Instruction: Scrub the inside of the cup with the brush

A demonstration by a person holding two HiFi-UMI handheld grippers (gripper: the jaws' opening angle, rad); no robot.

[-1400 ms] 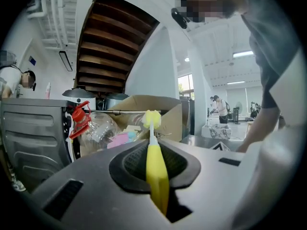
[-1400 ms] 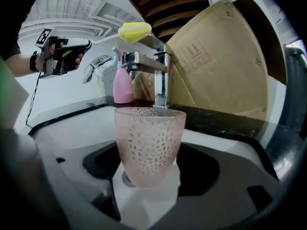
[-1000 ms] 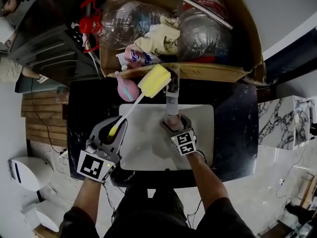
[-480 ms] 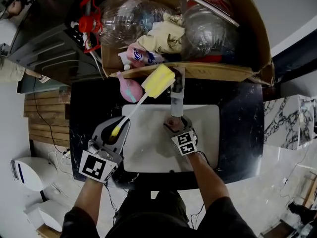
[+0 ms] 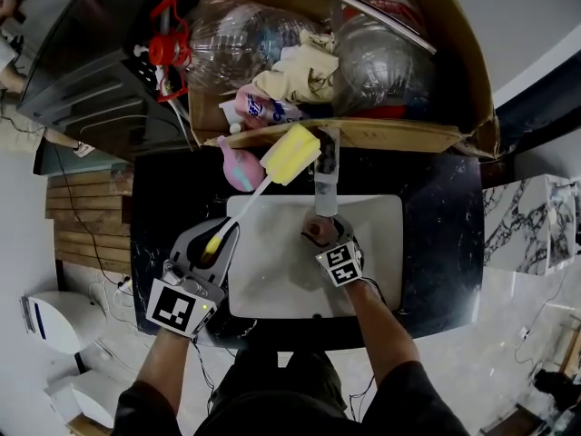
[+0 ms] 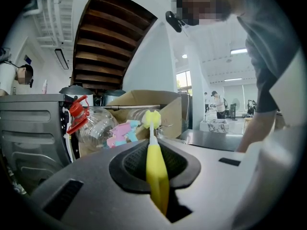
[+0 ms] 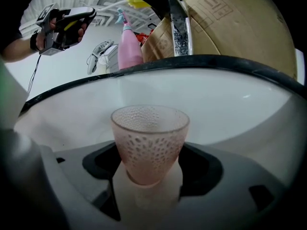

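Observation:
My left gripper (image 5: 211,248) is shut on the yellow handle of a sponge brush (image 6: 155,169). Its white shaft rises to a yellow foam head (image 5: 291,153) above the sink's back left corner. The same head (image 6: 151,119) shows small in the left gripper view. My right gripper (image 5: 320,235) is shut on a pink dimpled glass cup (image 7: 148,140), held upright with its mouth open upward over the white sink basin (image 5: 268,271). The cup (image 5: 317,230) sits just below the faucet (image 5: 325,175). Brush head and cup are apart, the head up and to the left.
A black counter (image 5: 436,243) surrounds the sink. Behind it stands a cardboard box (image 5: 399,130) full of clear plastic bottles and cloth. A pink spray bottle (image 5: 238,166) stands at the back left of the sink. A marble surface (image 5: 522,221) lies at the right.
Both grippers have shifted slightly with the view; the brush head has edged a little to the right toward the faucet. Both holds are unchanged.

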